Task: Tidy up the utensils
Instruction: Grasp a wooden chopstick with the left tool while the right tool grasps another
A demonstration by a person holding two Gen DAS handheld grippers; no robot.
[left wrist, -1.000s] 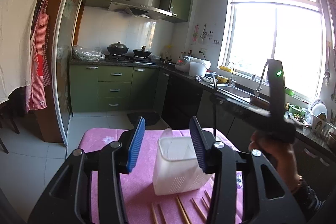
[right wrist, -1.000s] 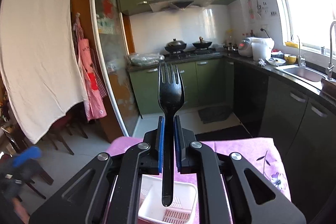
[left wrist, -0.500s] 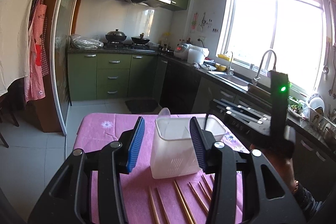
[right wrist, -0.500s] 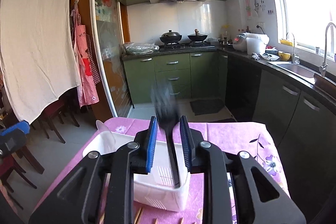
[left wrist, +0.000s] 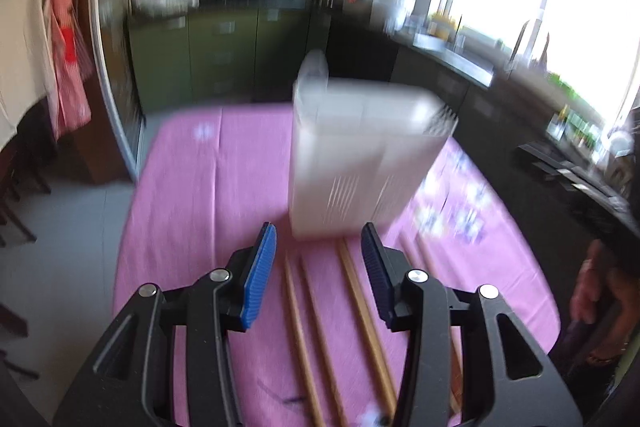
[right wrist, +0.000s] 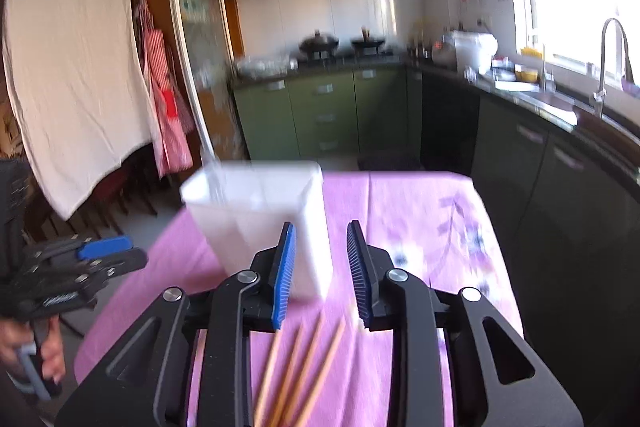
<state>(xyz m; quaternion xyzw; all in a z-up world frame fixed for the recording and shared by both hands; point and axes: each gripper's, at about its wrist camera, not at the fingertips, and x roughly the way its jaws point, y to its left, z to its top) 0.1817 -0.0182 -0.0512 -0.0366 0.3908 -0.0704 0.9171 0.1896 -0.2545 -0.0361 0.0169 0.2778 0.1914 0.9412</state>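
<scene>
The right hand-held gripper (right wrist: 320, 269) is seen with its jaws opening and nothing between them, so no grip there. The left hand-held gripper (left wrist: 318, 267) is held open and empty too, above wooden chopsticks (left wrist: 362, 311) laid out at the near edge of the pink-clothed bench (left wrist: 208, 187). A white utensil holder (left wrist: 356, 163) is stood mid-bench, just past their tips.

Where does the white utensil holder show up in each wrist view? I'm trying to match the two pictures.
Left wrist view: the white utensil holder stands at centre on the pink tablecloth, just beyond the wooden chopsticks.
Right wrist view: the holder sits left of centre, partly behind the right gripper, whose jaws are opening with nothing between them.
Shared landmark: the green cabinets along the far wall.
</scene>
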